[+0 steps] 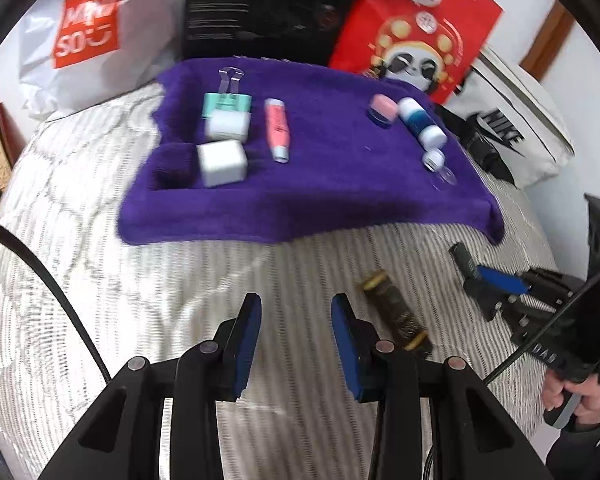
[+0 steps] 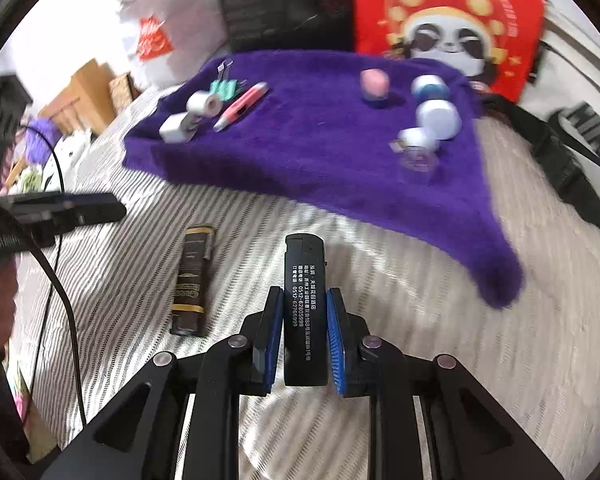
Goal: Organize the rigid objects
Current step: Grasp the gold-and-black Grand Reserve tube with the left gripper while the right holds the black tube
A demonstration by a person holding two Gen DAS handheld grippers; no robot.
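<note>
My right gripper point(image 2: 305, 294) is shut on a black lighter point(image 2: 304, 264) with white print, held upright over the striped bedding. The left wrist view shows that gripper point(image 1: 474, 270) at the right with the lighter's dark end point(image 1: 461, 254) sticking out. My left gripper point(image 1: 296, 300) stands open with nothing between its blue pads. It hovers over the bedding just left of a brown tube point(image 1: 394, 314) point(image 2: 192, 280) that lies flat. A purple towel point(image 1: 332, 200) point(image 2: 320, 160) beyond carries two white cubes point(image 1: 222, 162), a mint binder clip point(image 1: 228, 102), a pink pen point(image 1: 276, 130), a pink-lidded jar point(image 1: 382, 110) and a blue and white bottle point(image 1: 420, 124).
Bags line the back: a white one point(image 1: 84, 44), a red panda one point(image 1: 416, 28) and a white sports bag point(image 1: 512, 128). A black box point(image 1: 260, 4) stands between them. A person's hand point(image 1: 576, 396) grips the right tool's handle. A black cable point(image 2: 60, 264) trails at the left.
</note>
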